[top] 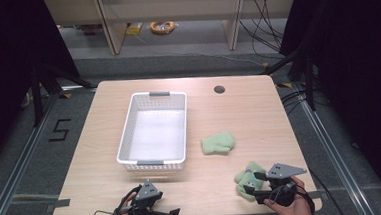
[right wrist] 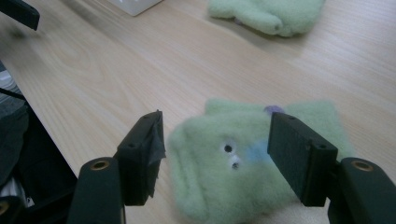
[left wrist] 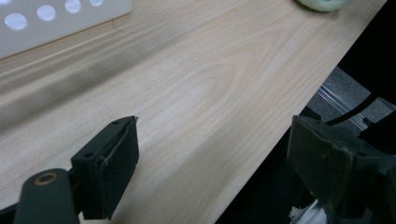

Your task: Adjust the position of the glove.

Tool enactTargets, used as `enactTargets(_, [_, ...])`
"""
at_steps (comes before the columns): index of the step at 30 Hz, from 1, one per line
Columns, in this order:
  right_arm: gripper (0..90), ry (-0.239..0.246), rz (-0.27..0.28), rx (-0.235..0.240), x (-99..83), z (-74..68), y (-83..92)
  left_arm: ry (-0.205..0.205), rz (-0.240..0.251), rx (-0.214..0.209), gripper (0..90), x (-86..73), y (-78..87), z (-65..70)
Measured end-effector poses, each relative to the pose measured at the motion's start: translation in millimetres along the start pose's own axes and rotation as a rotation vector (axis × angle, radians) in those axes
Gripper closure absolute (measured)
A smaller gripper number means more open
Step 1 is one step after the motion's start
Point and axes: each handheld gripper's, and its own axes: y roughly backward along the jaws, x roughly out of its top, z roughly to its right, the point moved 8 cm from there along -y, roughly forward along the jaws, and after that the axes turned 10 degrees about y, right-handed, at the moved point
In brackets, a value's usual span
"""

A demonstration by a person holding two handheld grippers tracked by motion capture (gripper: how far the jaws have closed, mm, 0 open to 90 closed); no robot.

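Right gripper (right wrist: 215,154), jaws spread, straddles a green plush mitten (right wrist: 243,168) at the table's (top: 239,114) near right corner, pads not touching. Left gripper (left wrist: 210,168) jaws spread, empty, at near edge.

Bright overhead light falls on the table (top: 239,119), while the surroundings at left and right stay very dark. The white basket (top: 153,131) glares slightly inside and casts a soft near-side shadow. Both gripper views are soft and blurred toward their edges.
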Motion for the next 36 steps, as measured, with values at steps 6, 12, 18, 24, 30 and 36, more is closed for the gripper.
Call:
enactTargets(6, [40.4, -0.007, -0.011, -0.032, 4.8, -0.3, -1.4, -0.007, -0.004, 0.002, 16.0, -0.2, 0.1, -1.1])
enactTargets(12, [42.8, 0.025, 0.002, -0.032, 17.9, 3.8, -2.9, -0.01, -0.011, 0.002, 16.0, -0.4, 0.0, -1.3])
enactTargets(18, [43.8, 0.001, 0.019, -0.039, 34.2, 8.3, -3.0, 0.011, 0.005, 0.003, 16.0, 0.4, -1.5, -0.4])
enactTargets(24, [46.3, -0.003, 0.006, -0.048, 52.0, 17.0, -9.8, 0.006, 0.008, 0.004, 16.0, 1.0, -0.8, -1.4])
enactTargets(30, [46.1, -0.028, 0.0, -0.035, 66.4, 26.1, -16.3, 0.003, 0.003, 0.005, 16.0, 0.8, -0.2, -1.6])
enactTargets(36, [45.8, -0.015, -0.009, -0.031, 71.7, 31.2, -21.6, 0.021, 0.004, 0.003, 15.9, 0.5, -0.6, -1.0])
